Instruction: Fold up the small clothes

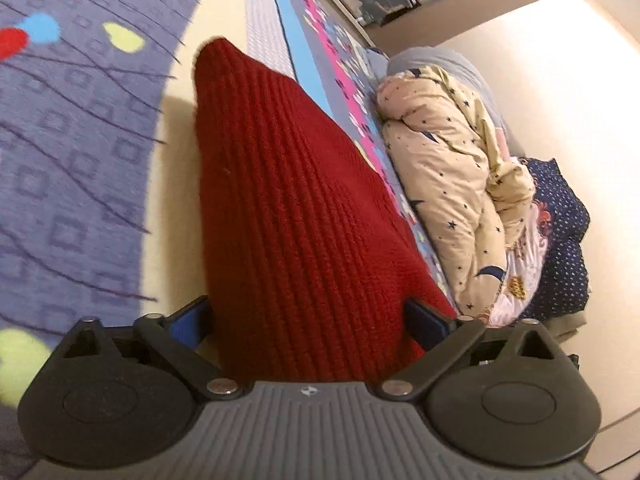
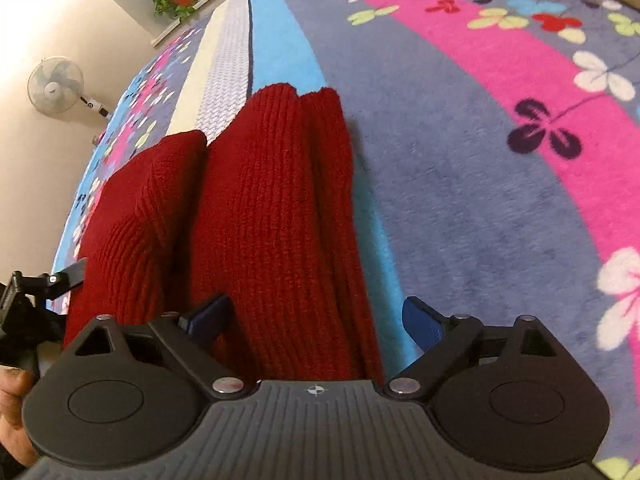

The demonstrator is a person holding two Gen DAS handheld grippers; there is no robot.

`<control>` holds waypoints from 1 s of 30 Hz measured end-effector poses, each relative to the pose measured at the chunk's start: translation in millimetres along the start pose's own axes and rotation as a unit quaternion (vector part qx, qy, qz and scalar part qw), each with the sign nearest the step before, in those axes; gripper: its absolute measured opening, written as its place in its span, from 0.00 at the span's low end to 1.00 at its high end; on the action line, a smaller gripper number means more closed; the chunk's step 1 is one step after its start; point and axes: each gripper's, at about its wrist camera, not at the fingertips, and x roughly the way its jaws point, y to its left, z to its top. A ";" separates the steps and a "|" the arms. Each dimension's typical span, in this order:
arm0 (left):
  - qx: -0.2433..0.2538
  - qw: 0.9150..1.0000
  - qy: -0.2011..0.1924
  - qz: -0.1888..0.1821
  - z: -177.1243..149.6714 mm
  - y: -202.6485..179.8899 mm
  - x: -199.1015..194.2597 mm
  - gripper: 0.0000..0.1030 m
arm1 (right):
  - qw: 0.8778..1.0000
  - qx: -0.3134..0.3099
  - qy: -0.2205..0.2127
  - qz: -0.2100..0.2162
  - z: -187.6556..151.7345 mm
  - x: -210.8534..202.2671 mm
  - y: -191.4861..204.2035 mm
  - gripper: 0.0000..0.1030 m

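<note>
Fleece floral blanket (image 2: pixel 460 184) covers bed.

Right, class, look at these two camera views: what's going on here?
A person holding a gripper in each hand is folding a red knitted garment on a bed with a flowered blanket. The garment lies in the open span of both the left gripper and the right gripper, whose jaws stand wide. A bundled star-print duvet sits further along the bed.

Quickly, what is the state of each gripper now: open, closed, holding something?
Left gripper: open wide, red knit garment between its fingers, not pinched.
Right gripper: open wide, the same garment between its fingers, not pinched.
</note>
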 end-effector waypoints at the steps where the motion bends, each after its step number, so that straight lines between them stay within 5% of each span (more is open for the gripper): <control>1: 0.007 1.000 -0.004 0.006 0.2 -2.4 1.7 0.92 | 1.000 -0.003 0.000 0.007 -0.1 1.0 3.0 0.70; 3: 0.020 1.000 -0.015 0.017 2.3 -9.9 -1.0 0.73 | 1.000 -0.007 -0.010 0.016 0.1 0.5 11.5 0.63; 5: 0.027 0.999 -0.021 0.022 9.6 -20.3 -11.0 0.64 | 1.000 -0.002 -0.024 0.011 3.5 -0.9 17.4 0.56; 13: 0.157 0.981 -0.091 0.070 43.6 -63.8 -95.0 0.62 | 0.993 -0.027 -0.064 0.096 7.1 16.6 69.7 0.45; 20: 0.149 0.980 -0.115 0.068 79.7 -17.1 -142.7 0.68 | 0.976 -0.087 -0.107 0.166 9.4 27.7 125.9 0.44; 24: 0.076 0.983 -0.085 0.145 90.0 23.2 -123.5 0.70 | 0.984 -0.105 -0.080 0.122 15.2 55.3 137.3 0.45; 26: 0.099 0.966 -0.096 0.217 84.1 24.0 -124.0 0.71 | 0.990 -0.110 -0.041 0.077 12.2 74.4 133.6 0.48; 30: 0.149 0.959 -0.120 0.209 67.6 -2.5 -152.0 0.71 | 0.990 -0.110 -0.049 0.080 11.1 70.3 131.4 0.48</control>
